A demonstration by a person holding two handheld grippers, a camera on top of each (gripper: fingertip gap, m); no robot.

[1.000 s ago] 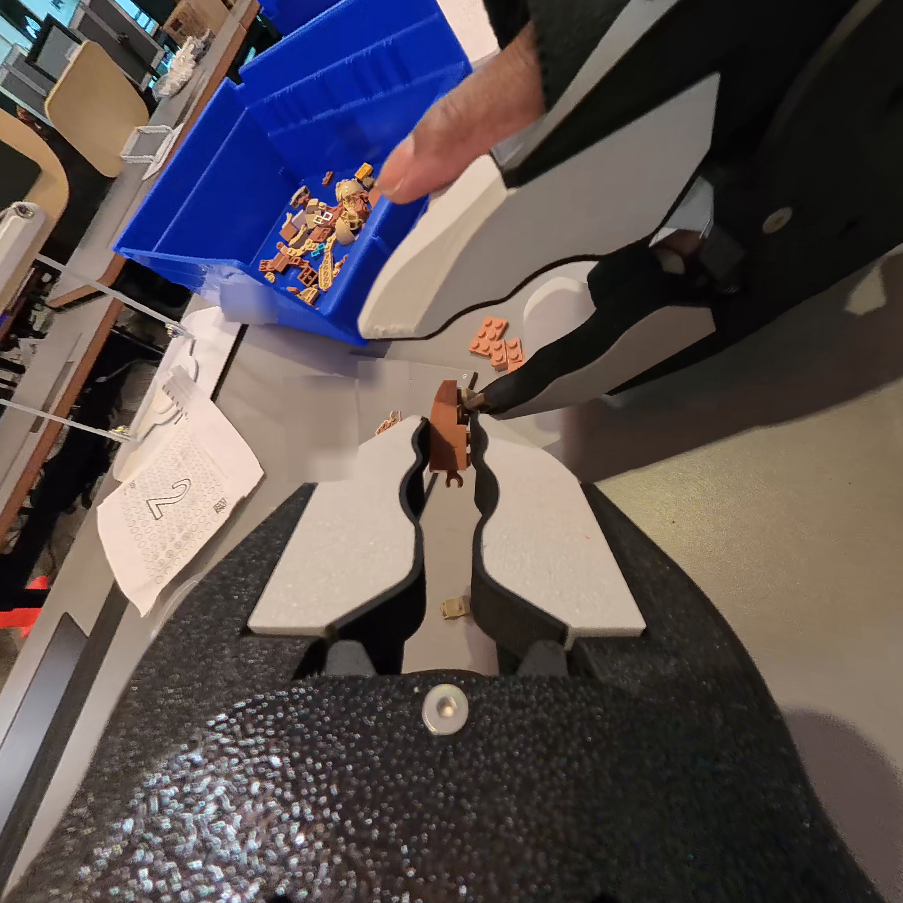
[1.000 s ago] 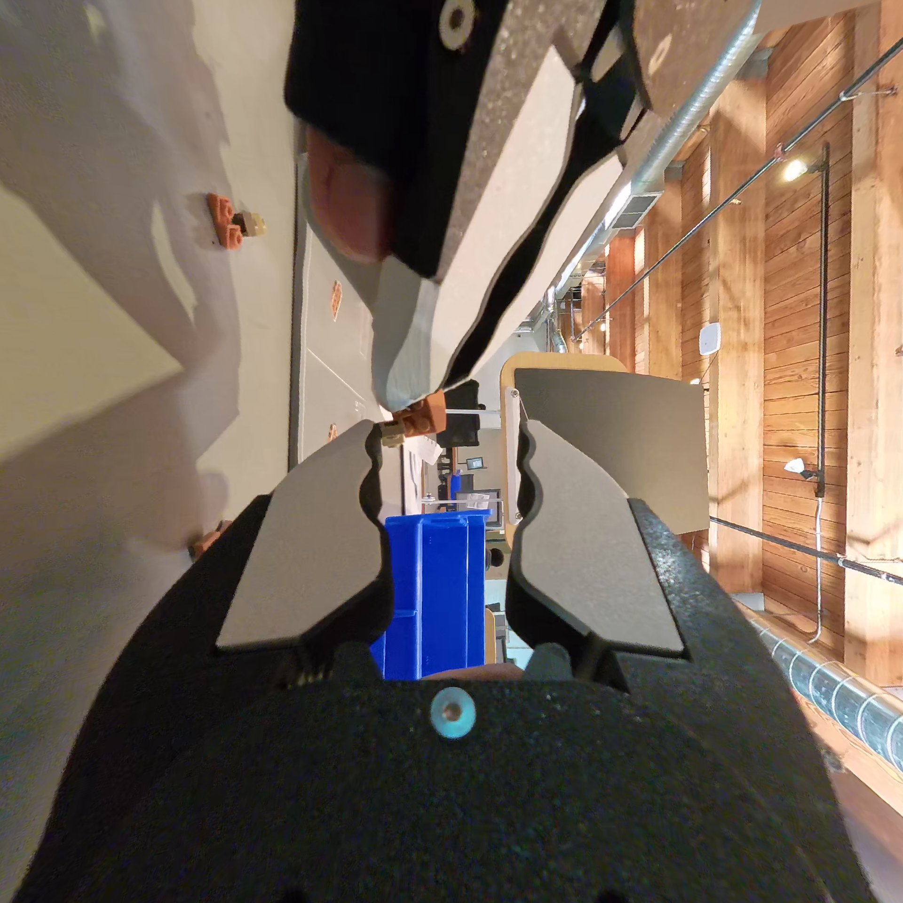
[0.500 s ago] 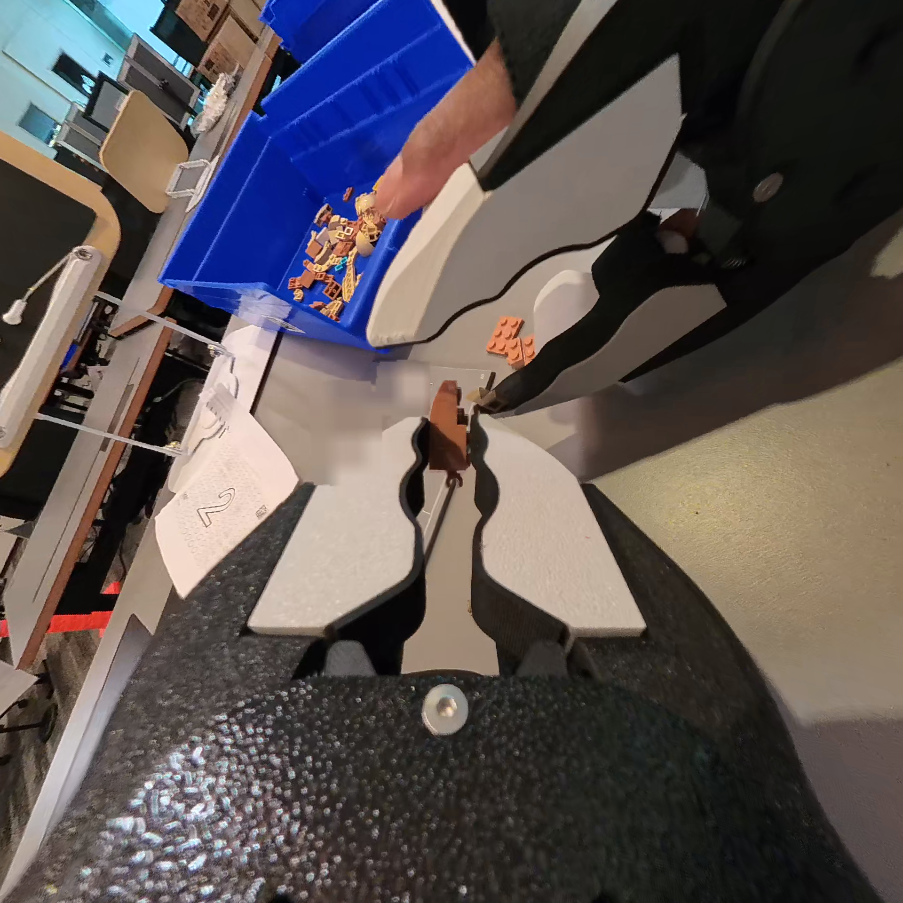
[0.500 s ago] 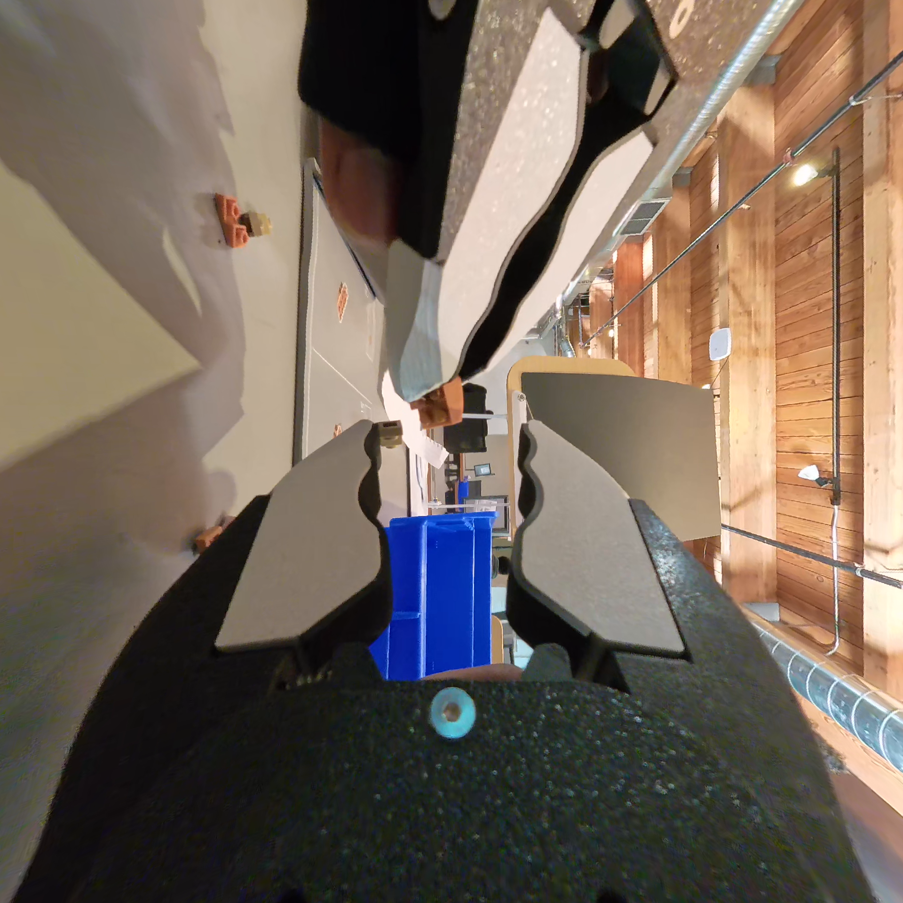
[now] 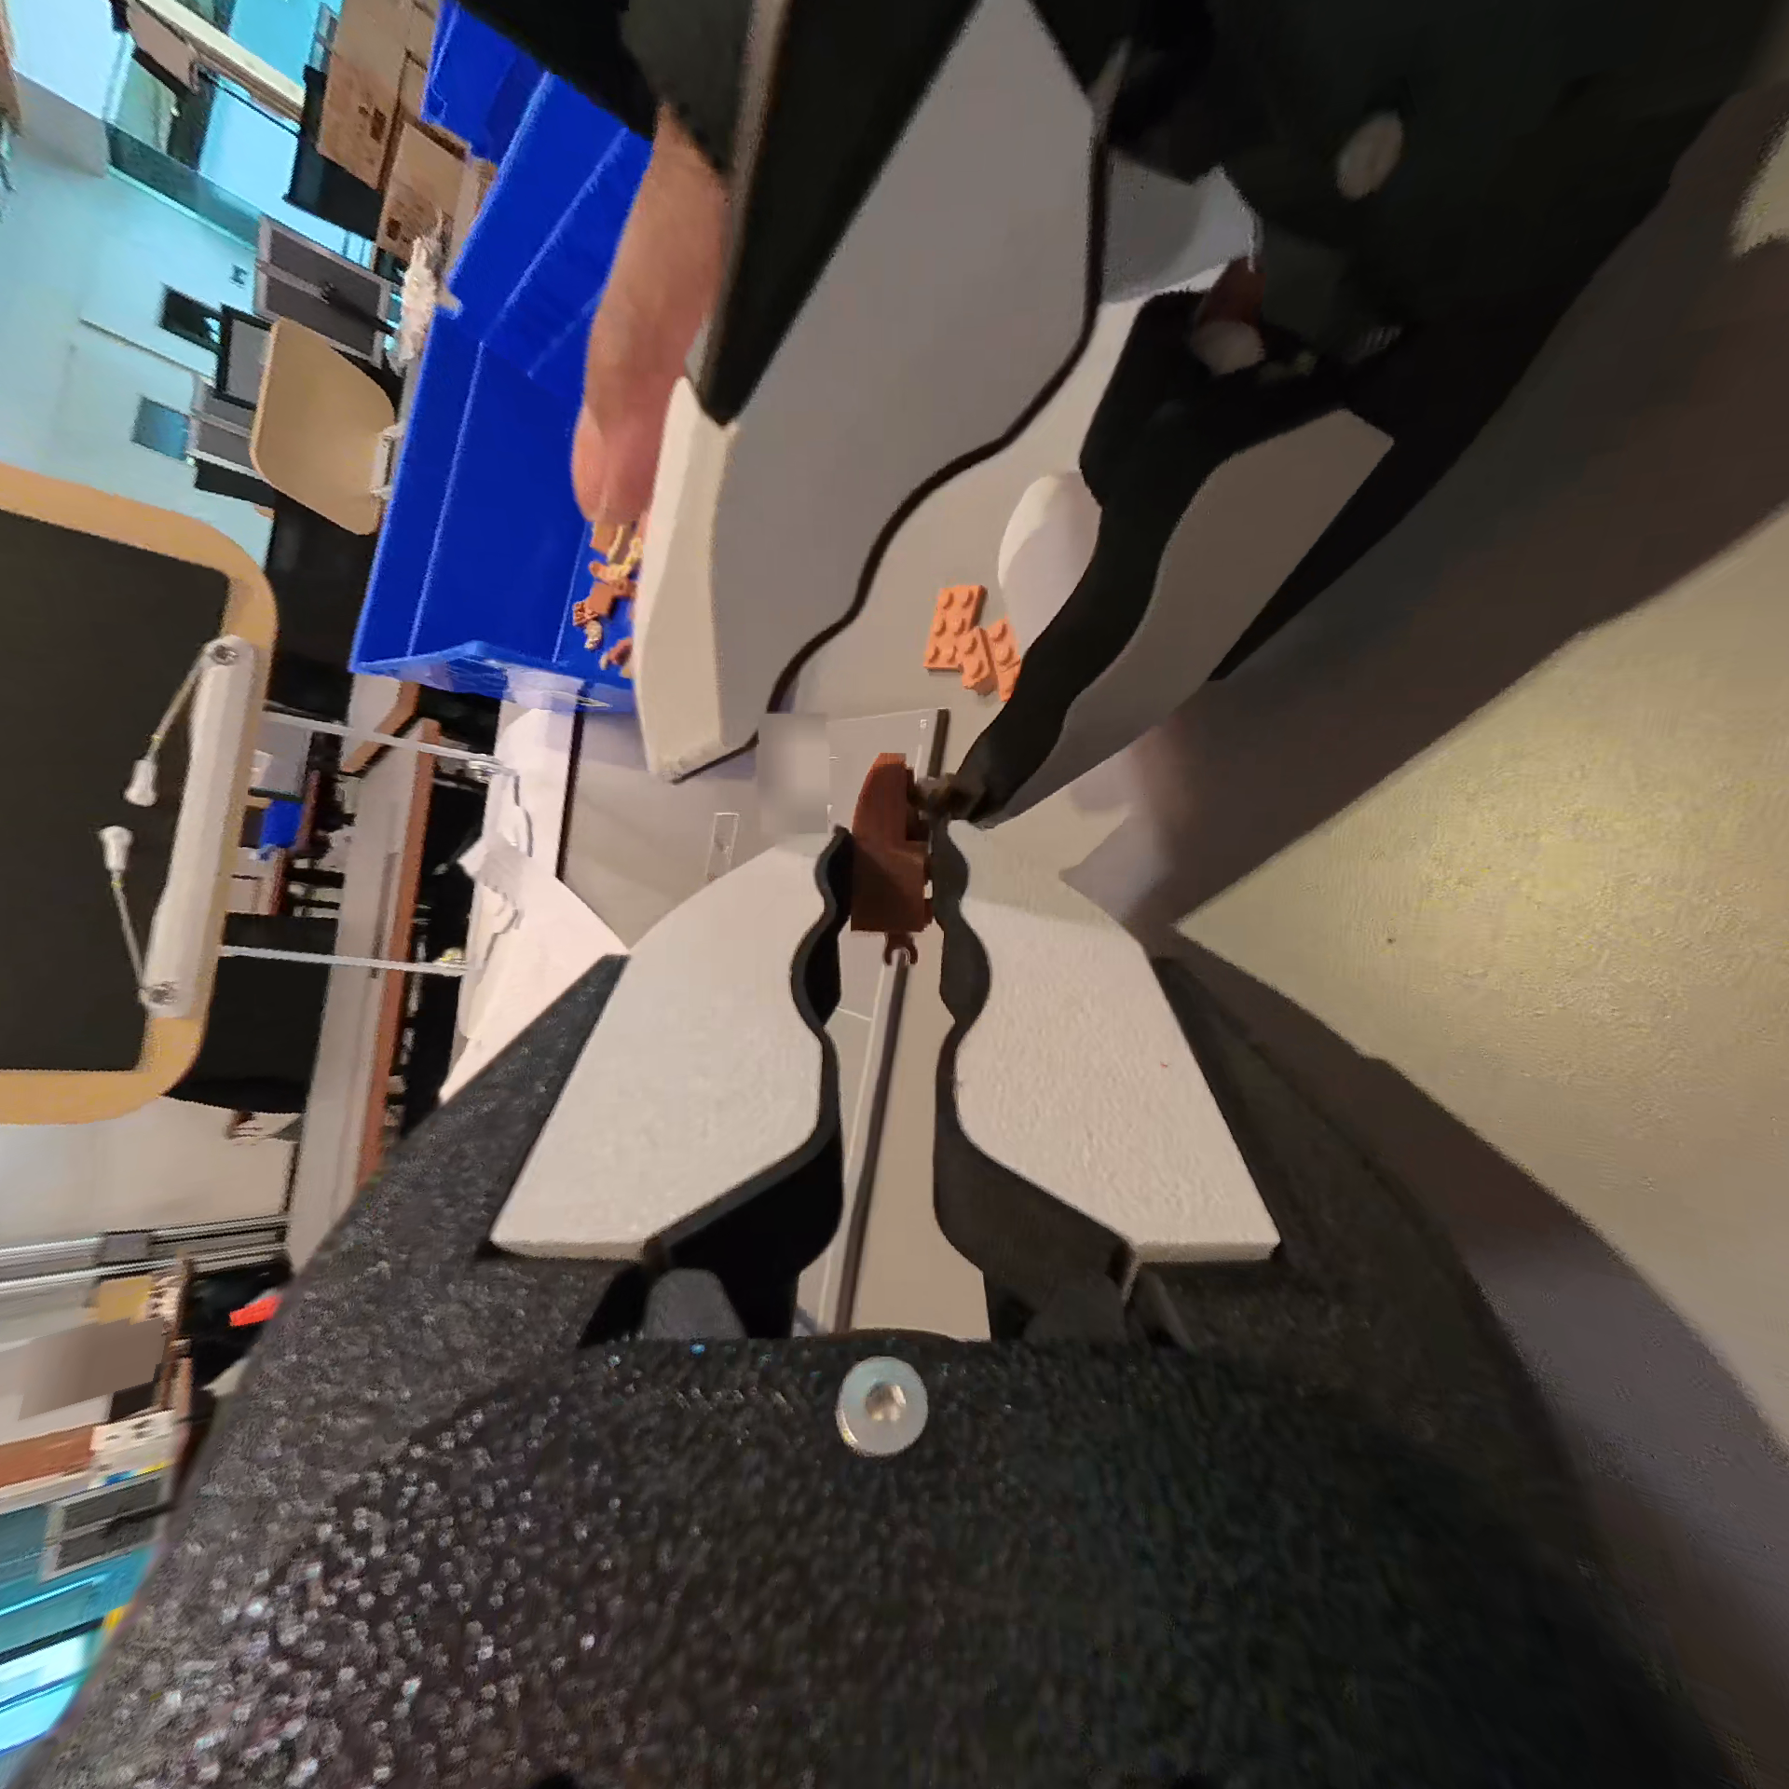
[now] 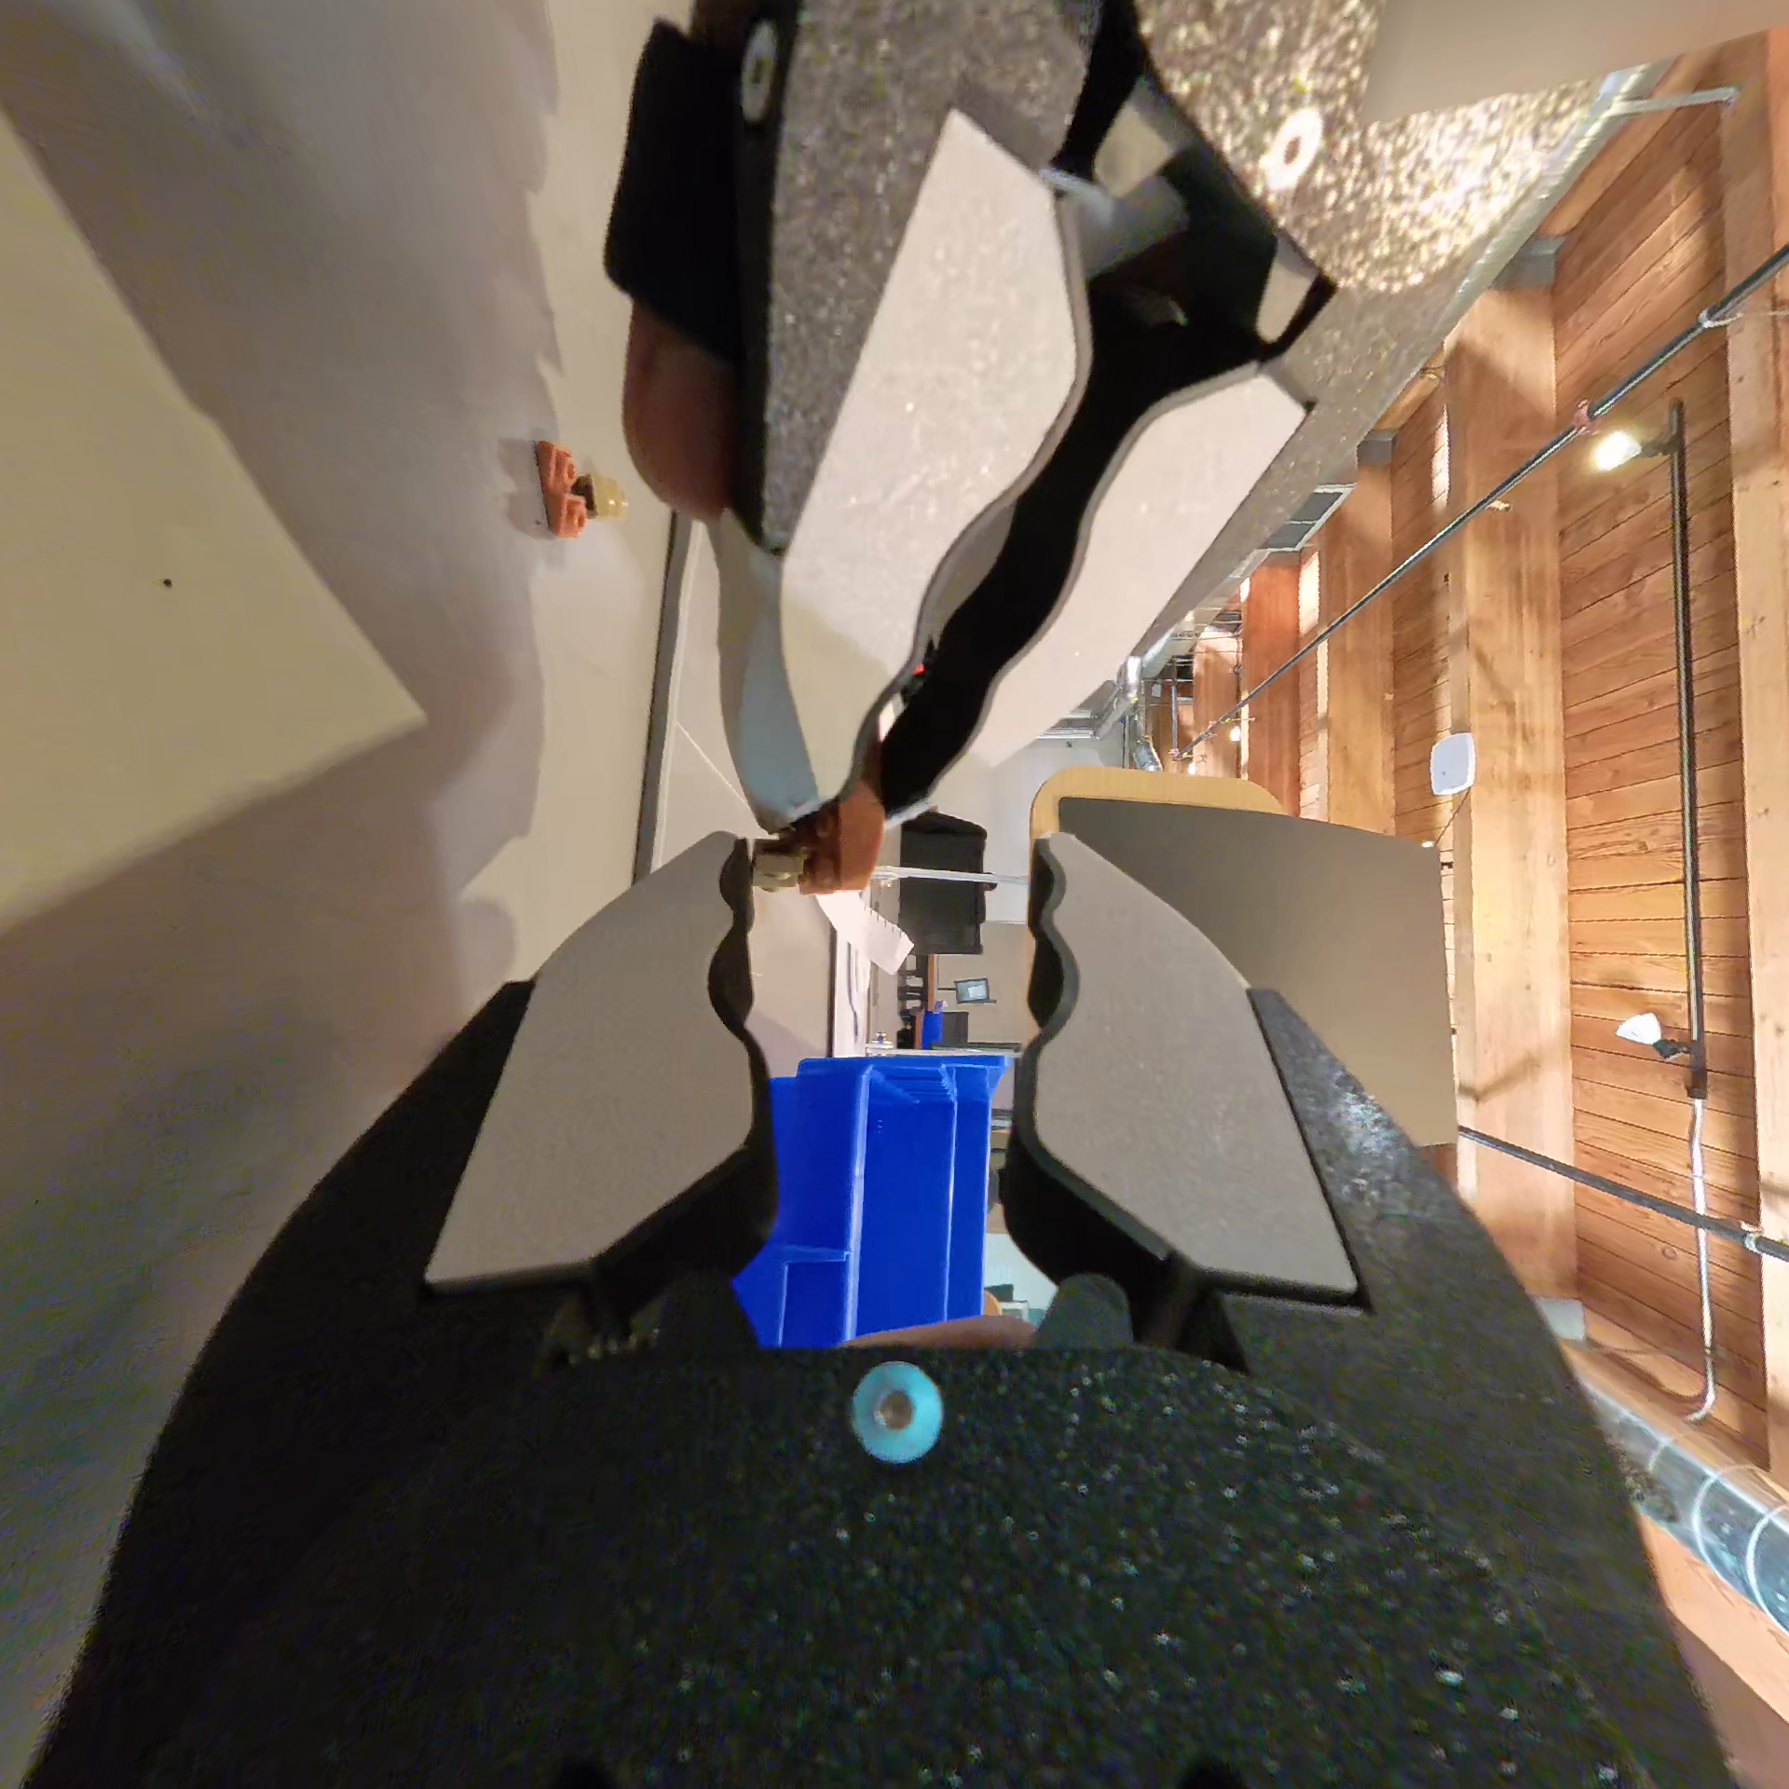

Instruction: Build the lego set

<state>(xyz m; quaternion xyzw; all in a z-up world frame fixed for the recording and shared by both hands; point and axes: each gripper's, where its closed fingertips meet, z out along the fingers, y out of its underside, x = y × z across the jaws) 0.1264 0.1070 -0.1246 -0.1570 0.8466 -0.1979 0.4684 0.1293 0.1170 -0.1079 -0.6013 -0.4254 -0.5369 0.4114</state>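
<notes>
In the left wrist view, a chair (image 5: 116, 794) and a blue bin (image 5: 465, 542) of small brown and tan pieces stand at the left, with white paper (image 5: 523, 929) below the bin on the grey table (image 5: 1452, 871). At centre the left gripper (image 5: 886, 876) is nearly closed, its pads pressed on both sides of a brown brick (image 5: 886, 852). A thin rod (image 5: 871, 1113) runs back from the brick between the fingers. A small tan piece (image 5: 934, 794) sits on the brick's right side, and the lower fingertip of the right gripper (image 5: 823, 765) touches it. Orange plates (image 5: 973, 634) lie on the table beyond, partly behind that finger. A thumb (image 5: 639, 368) rests on the right gripper's body.

In the right wrist view, an orange and tan cluster (image 6: 571, 489) lies on the table at the left. The right gripper (image 6: 891, 862) is wide open and grips nothing; only its left fingertip (image 6: 731, 862) meets the tan piece (image 6: 774, 864), with the brick (image 6: 842, 842) just beside it. The left gripper (image 6: 842, 794) comes down from above onto the brick. The bin (image 6: 871, 1191) shows between the fingers.

How the tan piece joins the brick is hard to make out.
</notes>
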